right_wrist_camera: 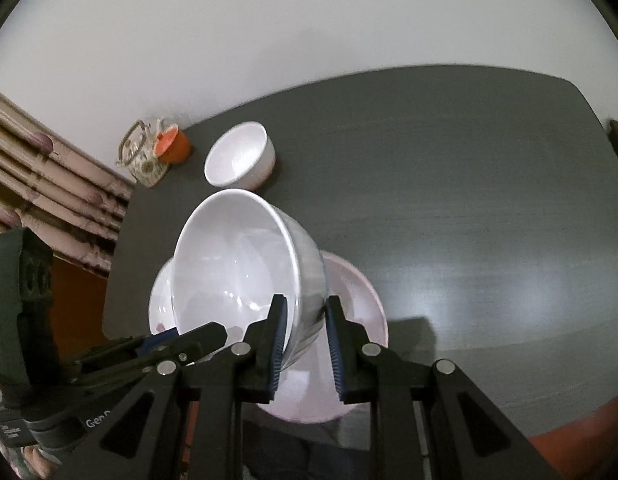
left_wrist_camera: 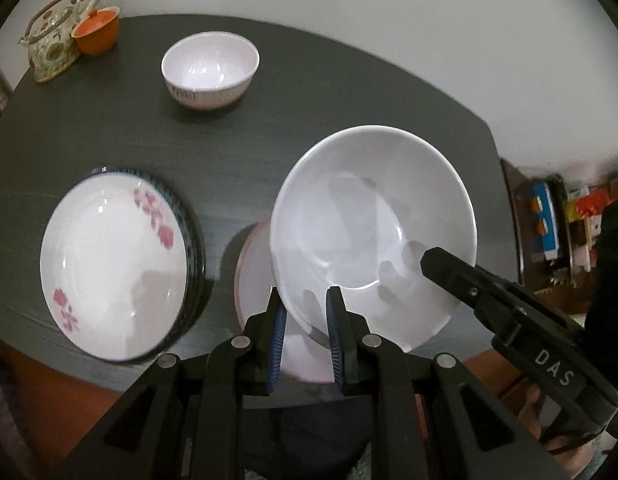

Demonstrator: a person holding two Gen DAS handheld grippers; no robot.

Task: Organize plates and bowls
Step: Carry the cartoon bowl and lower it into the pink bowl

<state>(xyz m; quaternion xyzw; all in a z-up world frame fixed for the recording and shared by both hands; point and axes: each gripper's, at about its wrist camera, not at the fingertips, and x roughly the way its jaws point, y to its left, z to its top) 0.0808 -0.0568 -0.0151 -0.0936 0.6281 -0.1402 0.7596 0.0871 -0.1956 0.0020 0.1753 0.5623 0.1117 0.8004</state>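
A large white bowl (left_wrist_camera: 373, 232) hangs tilted above the dark grey table (left_wrist_camera: 309, 92), held from two sides. My left gripper (left_wrist_camera: 305, 295) is shut on its near rim. My right gripper (right_wrist_camera: 305, 303) is shut on the wall of the same large white bowl (right_wrist_camera: 237, 264), and one of its fingers (left_wrist_camera: 441, 264) reaches inside in the left wrist view. Under the bowl lies a pink-rimmed dish (right_wrist_camera: 361, 300). To the left, a flowered plate (left_wrist_camera: 109, 256) rests on a dark-rimmed plate. A small white bowl (left_wrist_camera: 209, 68) stands farther back.
A patterned teapot (left_wrist_camera: 53, 40) and an orange lidded cup (left_wrist_camera: 97, 30) stand at the table's far left corner. A shelf with colourful items (left_wrist_camera: 557, 216) is beyond the right edge. Curtains (right_wrist_camera: 49, 184) hang left of the table (right_wrist_camera: 469, 208).
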